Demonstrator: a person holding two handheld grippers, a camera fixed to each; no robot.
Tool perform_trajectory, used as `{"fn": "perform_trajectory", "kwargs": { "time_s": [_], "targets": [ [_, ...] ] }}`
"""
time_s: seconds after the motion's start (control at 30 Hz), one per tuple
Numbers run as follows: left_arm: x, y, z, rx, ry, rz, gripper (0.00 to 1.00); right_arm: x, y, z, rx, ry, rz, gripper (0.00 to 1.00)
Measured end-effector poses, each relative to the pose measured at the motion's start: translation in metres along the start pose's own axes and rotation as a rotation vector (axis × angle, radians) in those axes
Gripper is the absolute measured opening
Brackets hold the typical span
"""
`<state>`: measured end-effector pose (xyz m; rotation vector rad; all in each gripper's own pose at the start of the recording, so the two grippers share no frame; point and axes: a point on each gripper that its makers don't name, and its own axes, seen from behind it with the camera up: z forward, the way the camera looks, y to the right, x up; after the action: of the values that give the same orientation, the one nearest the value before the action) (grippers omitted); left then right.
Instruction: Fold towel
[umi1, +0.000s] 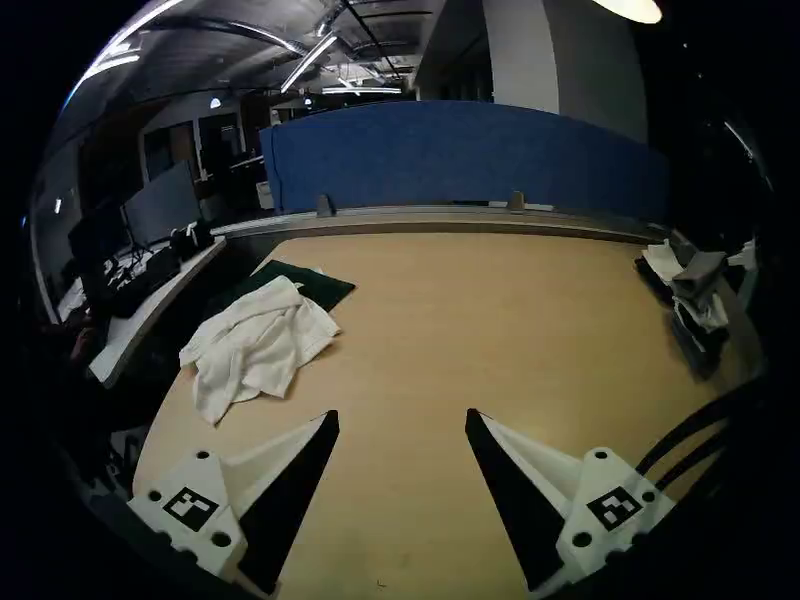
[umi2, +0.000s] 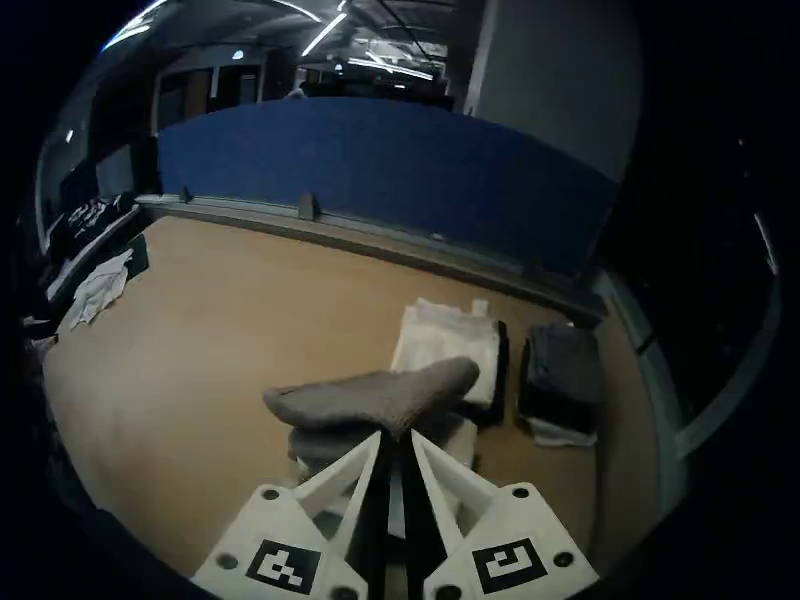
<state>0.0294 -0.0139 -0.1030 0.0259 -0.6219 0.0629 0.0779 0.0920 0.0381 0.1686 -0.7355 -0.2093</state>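
Left gripper (umi1: 400, 412) hangs over the counter (umi1: 500, 320), jaws spread wide, nothing between them. The counter is pale wood-grain laminate, smooth and matte. Off to its left lies the white towel (umi1: 255, 345), a crumpled heap of soft folds and loose corners. Its far edge rests on a flat dark green cloth (umi1: 310, 285). Behind runs a blue fabric partition (umi1: 460, 155), long and gently curved in the lens. At the far right edge sits a pile (umi1: 690, 295) of white, grey and dark cloths, too small to sort out.

Over to the right gripper view: the right gripper (umi2: 397, 435) has its jaws clenched to a thin slit, pinching the near edge of the grey towel (umi2: 380, 395). This one is thick, with a nubby woven texture, folded into a long rounded slab. It is lifted off the counter (umi2: 220, 330) and juts to the left. Beneath it more grey cloth shows, blurred by the fingers.

Just beyond lies a folded white towel (umi2: 450, 340), a neat ribbed rectangle on a dark layer. Right beside it sits a dark stack (umi2: 565, 365), charcoal and square-edged, with a sliver of white under it. Far left on this counter, the white towel (umi2: 100, 285) shows again, small and rumpled, well apart from the grey one. The partition (umi2: 380, 170) closes the back.
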Motion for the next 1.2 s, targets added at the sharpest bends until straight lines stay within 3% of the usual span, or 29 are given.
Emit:
{"fn": "perform_trajectory", "kwargs": {
  "time_s": [0.4,0.8,1.0,1.2],
  "targets": [
    [0.000,0.007,-0.003,-0.001,0.004,0.029,0.94,-0.080,0.037,0.002,-0.083,-0.076,0.115,0.06],
    [0.000,0.007,-0.007,0.008,0.002,0.034,0.94,-0.136,0.058,0.028,-0.145,-0.154,0.224,0.06],
    [-0.001,0.007,-0.007,0.010,0.001,0.040,0.94,-0.143,0.060,0.035,-0.153,-0.155,0.255,0.07],
    [-0.001,0.005,-0.005,0.011,0.001,0.037,0.94,-0.140,0.059,0.031,-0.154,-0.145,0.247,0.07]
  ]
}}
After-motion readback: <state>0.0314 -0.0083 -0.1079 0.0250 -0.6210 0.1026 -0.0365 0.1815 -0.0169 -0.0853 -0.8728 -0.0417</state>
